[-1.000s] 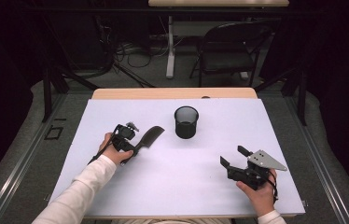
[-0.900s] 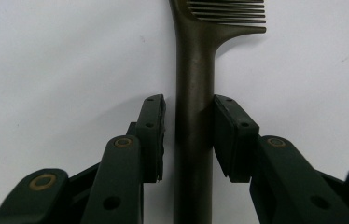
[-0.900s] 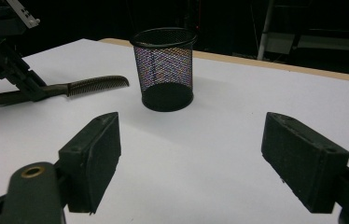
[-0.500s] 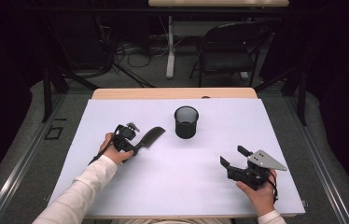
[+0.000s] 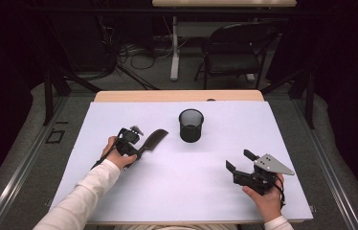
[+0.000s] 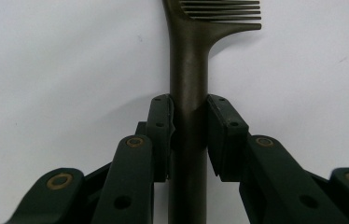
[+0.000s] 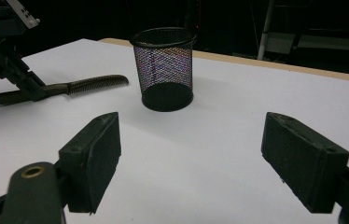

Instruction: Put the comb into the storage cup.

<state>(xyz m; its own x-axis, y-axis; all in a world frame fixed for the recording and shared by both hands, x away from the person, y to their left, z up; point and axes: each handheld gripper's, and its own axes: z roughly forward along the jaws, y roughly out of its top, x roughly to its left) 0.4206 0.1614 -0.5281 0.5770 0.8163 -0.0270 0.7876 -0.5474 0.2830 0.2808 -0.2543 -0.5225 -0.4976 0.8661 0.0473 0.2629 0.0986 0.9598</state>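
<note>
A dark comb [image 5: 155, 139] lies on the white table [image 5: 191, 187], left of a black mesh cup [image 5: 191, 125]. My left gripper [image 5: 141, 149] has just been closing and is now shut on the comb's handle. In the left gripper view both pads [image 6: 161, 126] press the handle [image 6: 189, 70], and the teeth show at the top. My right gripper [image 5: 238, 161] rests near the table's front right, open with nothing between its pads. The right gripper view looks past its own gripper [image 7: 196, 154] to the cup [image 7: 164, 67], the comb [image 7: 93, 84] and the left gripper [image 7: 25, 84].
A folding chair [image 5: 234, 52] and a table leg stand on the floor beyond the table's far wooden edge [image 5: 177, 96]. Bare white surface lies between the two grippers and in front of the cup.
None of the hands, the comb or the cup has visibly shifted in the high view.
</note>
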